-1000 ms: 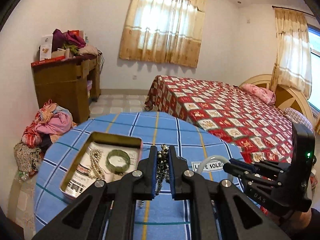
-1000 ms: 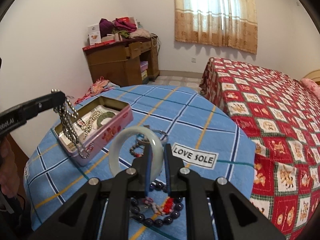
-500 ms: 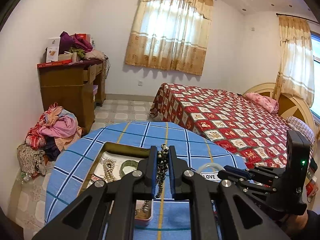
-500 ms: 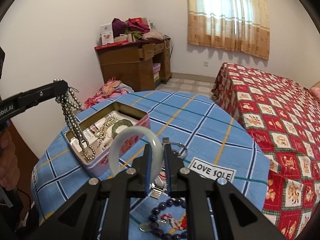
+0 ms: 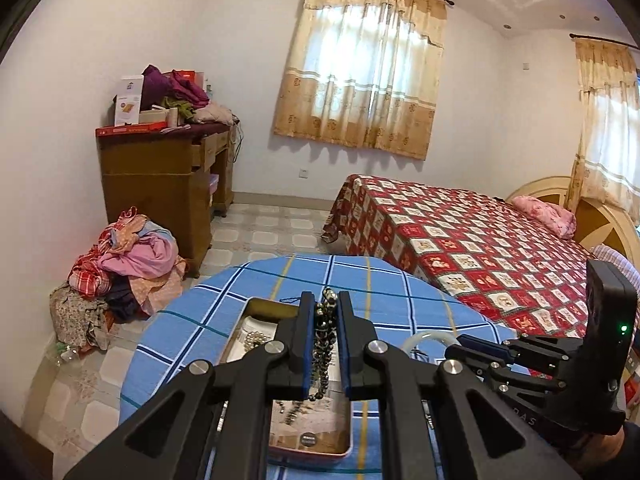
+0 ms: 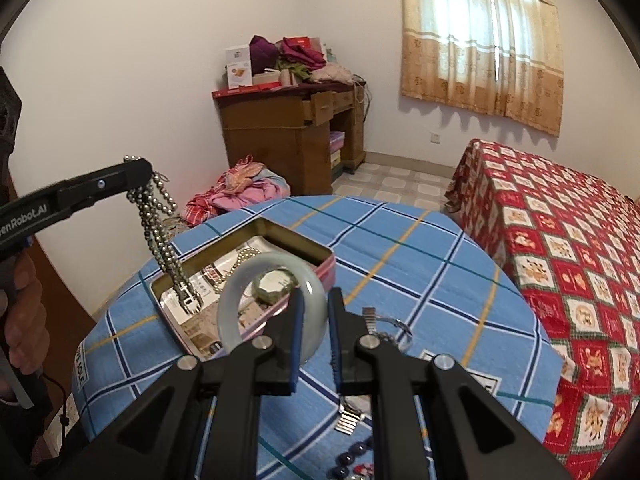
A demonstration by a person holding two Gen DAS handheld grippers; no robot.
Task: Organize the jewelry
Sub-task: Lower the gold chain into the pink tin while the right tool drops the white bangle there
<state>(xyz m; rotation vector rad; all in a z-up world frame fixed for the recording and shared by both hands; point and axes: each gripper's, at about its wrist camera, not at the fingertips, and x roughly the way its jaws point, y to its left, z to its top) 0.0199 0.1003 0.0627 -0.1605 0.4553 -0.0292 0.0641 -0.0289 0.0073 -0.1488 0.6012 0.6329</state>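
Left gripper point(image 5: 324, 312): we clamp a grey beaded metal necklace point(image 6: 160, 224) dangling into the open pink rectangular tin point(image 6: 320, 268).
Right gripper point(image 6: 314, 312): we pinch a pale translucent bangle point(image 6: 240, 292).

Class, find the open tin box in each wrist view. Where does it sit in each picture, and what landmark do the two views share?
Left wrist view: the tin box lies low in the centre, mostly hidden behind the left gripper.
Right wrist view: the tin box sits left of centre on the blue checked tablecloth, behind the pale bangle.
Shared landmark: the wooden desk by the wall.
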